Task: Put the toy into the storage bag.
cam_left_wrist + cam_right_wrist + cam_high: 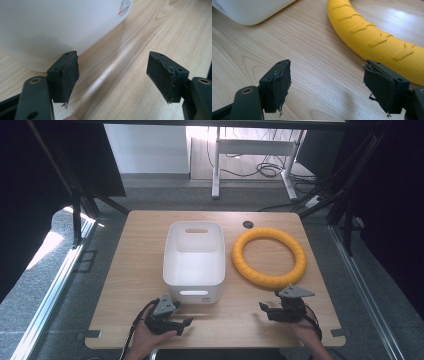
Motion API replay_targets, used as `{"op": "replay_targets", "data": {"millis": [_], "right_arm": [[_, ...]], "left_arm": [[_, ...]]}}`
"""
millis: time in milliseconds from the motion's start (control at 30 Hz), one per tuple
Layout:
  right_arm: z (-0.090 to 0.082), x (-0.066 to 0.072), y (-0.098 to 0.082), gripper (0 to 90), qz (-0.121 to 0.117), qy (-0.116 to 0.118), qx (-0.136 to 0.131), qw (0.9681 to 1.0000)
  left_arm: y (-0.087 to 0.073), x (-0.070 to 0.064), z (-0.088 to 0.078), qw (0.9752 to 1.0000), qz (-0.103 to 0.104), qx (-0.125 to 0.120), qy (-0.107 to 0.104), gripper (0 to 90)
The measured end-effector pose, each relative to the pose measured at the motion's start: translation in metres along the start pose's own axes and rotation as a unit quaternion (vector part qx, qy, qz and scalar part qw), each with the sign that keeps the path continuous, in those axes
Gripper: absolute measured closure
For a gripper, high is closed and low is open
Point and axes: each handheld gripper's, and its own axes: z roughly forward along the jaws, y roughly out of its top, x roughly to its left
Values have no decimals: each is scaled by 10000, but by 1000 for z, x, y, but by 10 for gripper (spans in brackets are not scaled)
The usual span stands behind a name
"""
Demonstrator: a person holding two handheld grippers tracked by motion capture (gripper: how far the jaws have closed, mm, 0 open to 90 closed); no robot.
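A white plastic bin (194, 261) stands in the middle of the wooden table, and a yellow ribbed ring (269, 256) lies flat to its right. My left gripper (182, 316) rests near the front edge, just below the bin's near wall, open and empty. In the left gripper view the left gripper (112, 77) has the bin's wall (57, 27) close ahead of its left jaw. My right gripper (267, 308) sits open at the front right, just short of the ring's near arc. In the right gripper view the right gripper (327, 82) faces bare wood, the ring (374, 37) beyond its right jaw.
The table (135, 270) has bare wood on both sides of the bin and along the front edge. A small dark hole (248, 224) sits near the back edge. Dark frame posts stand on both sides, and a desk with cables stands beyond.
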Motion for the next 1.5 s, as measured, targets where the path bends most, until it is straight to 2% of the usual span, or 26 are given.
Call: {"op": "replay_targets", "data": {"millis": [100, 267, 400, 467, 533, 733, 867, 1100, 1200, 1333, 1400, 1500], "right_arm": [[1, -1, -1, 238, -65, 68, 60, 9999], [-4, 1, -1, 260, -180, 222, 20, 9996], [-8, 4, -4, 284, -342, 222, 146, 9991], [-11, 5, -2, 287, -365, 234, 115, 9990], [-13, 6, 0, 296, -443, 374, 104, 9983], [-4, 4, 6, 297, -327, 544, 64, 9980], [-6, -1, 11, 298, -205, 559, -49, 9982], [-21, -10, 21, 285, -440, 409, -115, 9981], [-25, -15, 29, 285, -562, 413, -53, 9976], [-22, -27, 53, 276, -364, 539, 90, 9978], [-21, -29, 58, 278, -401, 517, 140, 9978], [-14, -36, 76, 285, -550, 497, 286, 9968]], "left_arm": [[-1, 1, 3, 10000, 20, 68, 9, 260], [2, 1, 1, 10000, 10, 46, -33, 261], [3, -2, 0, 9998, 165, 55, -32, 258], [4, -3, -2, 9998, 166, 35, -86, 257], [6, -4, -2, 9997, 178, 11, -168, 259], [3, -3, -1, 9998, 113, 40, -163, 261], [1, -4, -4, 9999, 44, 28, -130, 261], [1, -6, -4, 9998, 26, 59, -198, 262], [2, -4, -6, 9998, -25, 24, -220, 262], [2, -3, -8, 9998, -38, -11, -186, 262], [2, -3, -7, 9998, -29, 1, -182, 262], [3, -5, -7, 9998, 5, -8, -202, 262]]}}
